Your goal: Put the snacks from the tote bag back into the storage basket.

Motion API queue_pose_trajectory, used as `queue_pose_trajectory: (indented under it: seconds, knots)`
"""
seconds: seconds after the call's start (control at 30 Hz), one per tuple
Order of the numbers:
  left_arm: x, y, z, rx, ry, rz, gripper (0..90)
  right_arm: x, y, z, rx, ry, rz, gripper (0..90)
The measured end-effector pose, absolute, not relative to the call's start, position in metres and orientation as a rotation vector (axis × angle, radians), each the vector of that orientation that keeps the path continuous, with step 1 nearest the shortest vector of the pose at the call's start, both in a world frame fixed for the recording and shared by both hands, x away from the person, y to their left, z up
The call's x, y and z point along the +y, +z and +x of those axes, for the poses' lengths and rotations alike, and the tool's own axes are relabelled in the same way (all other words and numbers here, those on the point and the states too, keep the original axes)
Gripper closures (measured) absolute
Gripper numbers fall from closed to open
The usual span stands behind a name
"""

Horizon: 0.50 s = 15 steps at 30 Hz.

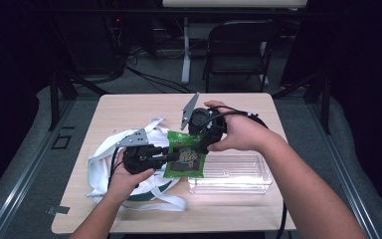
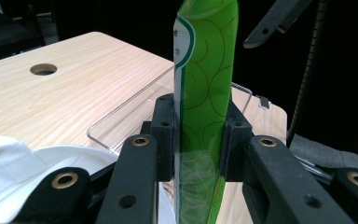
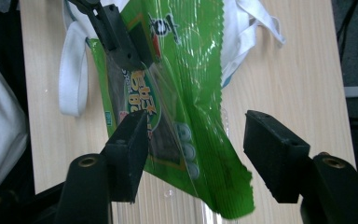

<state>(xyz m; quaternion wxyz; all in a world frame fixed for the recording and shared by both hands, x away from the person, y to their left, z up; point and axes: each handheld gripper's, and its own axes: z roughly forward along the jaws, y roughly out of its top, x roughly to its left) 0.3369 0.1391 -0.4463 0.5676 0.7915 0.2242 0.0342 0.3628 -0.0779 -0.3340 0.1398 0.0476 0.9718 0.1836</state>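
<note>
My left gripper pinches the green snack packet by its edge, holding it upright above the clear tray so my right gripper, jaws spread either side, can take it. The white bag lies below my left hand.

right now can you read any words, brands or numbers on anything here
Green snack packet: large printed characters and a logo on its front, too blurred and tilted to read.
White cloth bag: no print to see.
Clear plastic tray: no print to see.
</note>
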Motion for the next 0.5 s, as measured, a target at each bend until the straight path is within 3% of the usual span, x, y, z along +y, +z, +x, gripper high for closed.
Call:
queue_pose_trajectory:
  seconds: [0.5]
  knots:
    - [0.1351,-0.4440,0.3331,0.475,0.101,1.878,72.5,-0.0664,-0.3427,0.3637,2.893,0.432,0.086,48.8]
